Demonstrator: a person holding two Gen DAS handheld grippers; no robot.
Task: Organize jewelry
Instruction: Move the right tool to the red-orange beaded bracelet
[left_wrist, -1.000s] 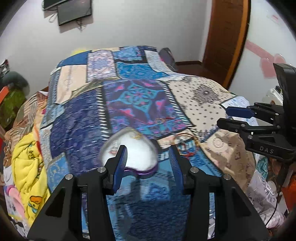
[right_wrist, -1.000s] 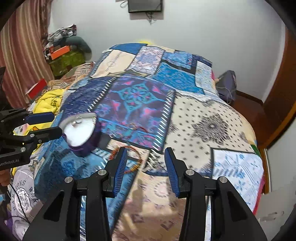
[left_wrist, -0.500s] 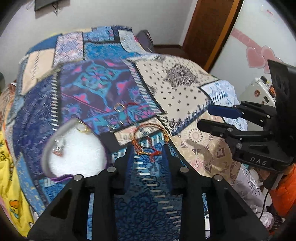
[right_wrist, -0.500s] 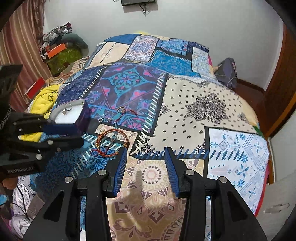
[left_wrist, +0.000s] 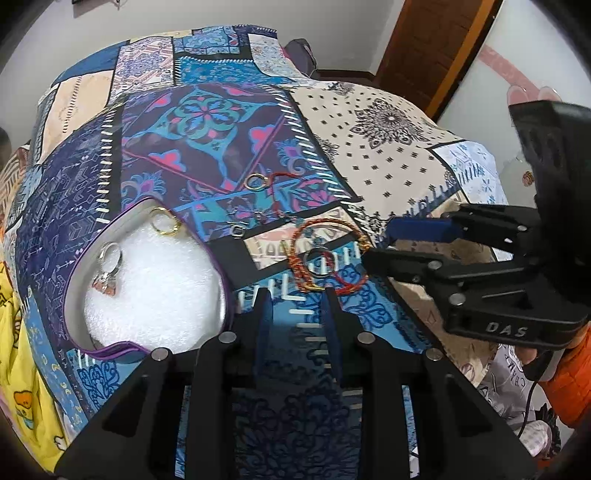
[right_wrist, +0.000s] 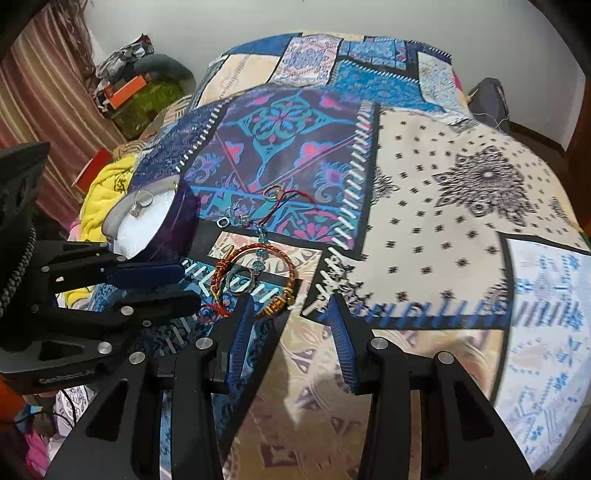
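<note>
A purple heart-shaped box (left_wrist: 147, 291) with white foam lies on the patchwork bedspread (left_wrist: 388, 147); a stone ring (left_wrist: 107, 273) and a gold ring (left_wrist: 164, 221) rest in it. Right of it lies a tangle of red and orange bracelets (left_wrist: 328, 254) around a dark ring (left_wrist: 317, 262). My left gripper (left_wrist: 295, 299) hovers just short of that tangle, jaws narrow and open, nothing between them. My right gripper (right_wrist: 291, 310) is open too, its left finger beside the bracelets (right_wrist: 258, 280). The box (right_wrist: 147, 221) and the left gripper (right_wrist: 188, 286) show at the left in the right wrist view.
More loose pieces lie beyond the tangle: a gold ring (left_wrist: 256, 181) with a red cord, a small silver ring (left_wrist: 236, 230) and a beaded strand (right_wrist: 260, 236). A yellow blanket (right_wrist: 107, 184) hangs at the bed's left edge. A wooden door (left_wrist: 424, 55) stands behind.
In the left wrist view the box went from between the fingers to the left, and the jaws narrowed. Both grippers tipped down and closed in on the bracelets.
</note>
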